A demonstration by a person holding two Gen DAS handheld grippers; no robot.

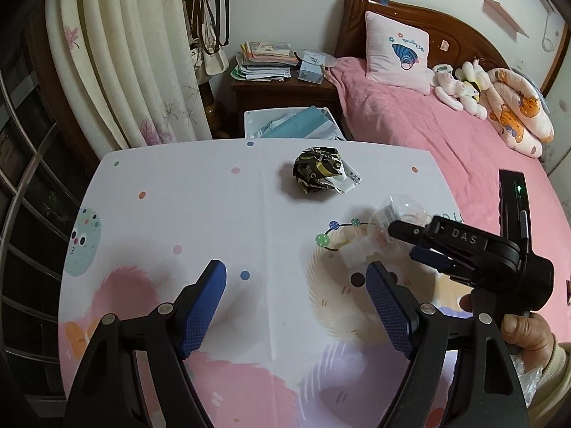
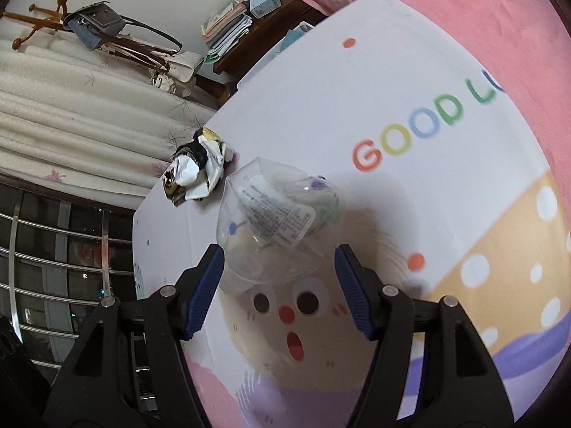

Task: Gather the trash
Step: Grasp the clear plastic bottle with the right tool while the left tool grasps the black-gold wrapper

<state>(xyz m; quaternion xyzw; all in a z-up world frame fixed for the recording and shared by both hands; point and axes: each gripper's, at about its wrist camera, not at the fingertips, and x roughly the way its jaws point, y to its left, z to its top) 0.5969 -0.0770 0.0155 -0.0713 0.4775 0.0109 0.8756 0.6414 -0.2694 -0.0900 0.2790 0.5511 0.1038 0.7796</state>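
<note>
A crumpled black-and-gold wrapper (image 1: 317, 173) (image 2: 194, 174) lies near the far edge of the cartoon-printed table (image 1: 200, 207) (image 2: 357, 107). To its right a clear plastic container (image 1: 398, 212) (image 2: 274, 224) with a white label rests on the table. My right gripper (image 2: 278, 260) (image 1: 403, 241) is open, its blue pads flanking the container's near end without clearly pressing it. My left gripper (image 1: 296, 274) stands open low over the table with nothing between its fingers, short of the wrapper.
A white bin (image 1: 249, 117) with blue masks sits just past the table's far edge. Behind it is a nightstand (image 1: 282, 89) stacked with books. A pink bed (image 1: 446, 135) lies right, curtains (image 1: 135, 71) and window bars left. A person's hand (image 1: 524, 331) holds the right gripper.
</note>
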